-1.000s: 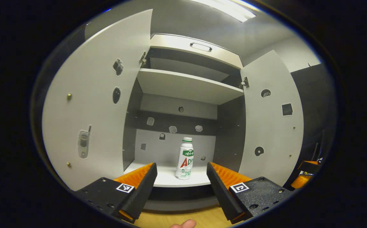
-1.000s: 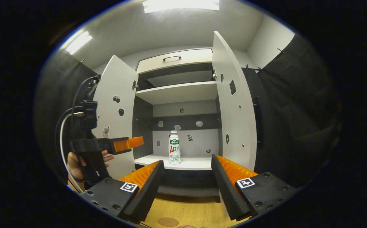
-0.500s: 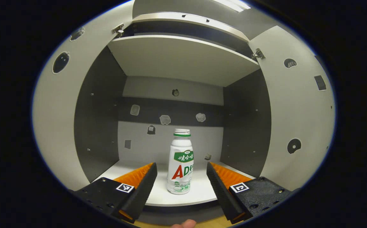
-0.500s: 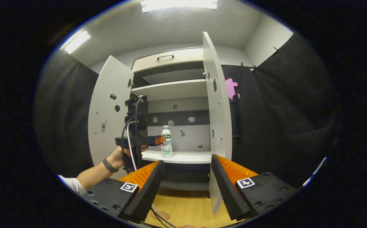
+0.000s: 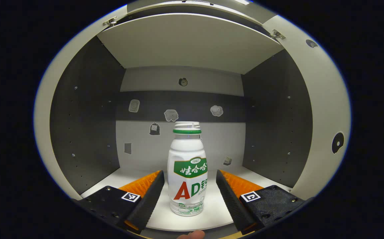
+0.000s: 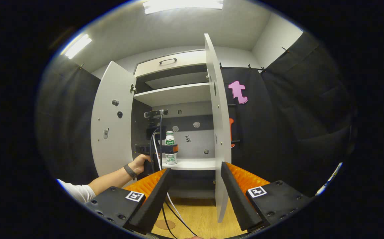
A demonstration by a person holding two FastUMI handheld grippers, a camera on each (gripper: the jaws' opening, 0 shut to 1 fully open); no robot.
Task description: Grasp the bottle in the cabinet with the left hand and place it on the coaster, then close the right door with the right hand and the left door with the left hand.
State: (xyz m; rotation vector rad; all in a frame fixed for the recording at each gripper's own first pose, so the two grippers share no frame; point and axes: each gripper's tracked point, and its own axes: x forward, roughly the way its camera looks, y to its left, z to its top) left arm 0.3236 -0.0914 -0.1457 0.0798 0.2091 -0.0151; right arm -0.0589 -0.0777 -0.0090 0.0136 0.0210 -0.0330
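Observation:
A white bottle [image 5: 187, 172] with a green and red label stands upright on the cabinet's lower shelf [image 5: 125, 176]. My left gripper [image 5: 188, 176] is open, one finger on each side of the bottle with small gaps. In the right gripper view a hand [image 6: 139, 164] holds the left gripper [image 6: 165, 148] inside the cabinet at the bottle [image 6: 169, 139]. My right gripper [image 6: 195, 171] is open and holds nothing, in front of the cabinet. The right door [image 6: 216, 132] stands wide open, seen edge-on, and the left door [image 6: 112, 126] is open too. A round brown coaster [image 6: 164, 224] lies on the wooden table [image 6: 198, 215].
An upper shelf [image 5: 192, 46] roofs the bottle's compartment, with dark side walls [image 5: 86, 116] close on both sides. Cables [image 6: 170, 205] trail from the left gripper across the table. A top drawer with a handle [image 6: 167, 61] sits above the shelves.
My left gripper has pushed forward into the cabinet until its fingers flank the bottle. My right gripper's view has swung to the right, so the right door now appears edge-on.

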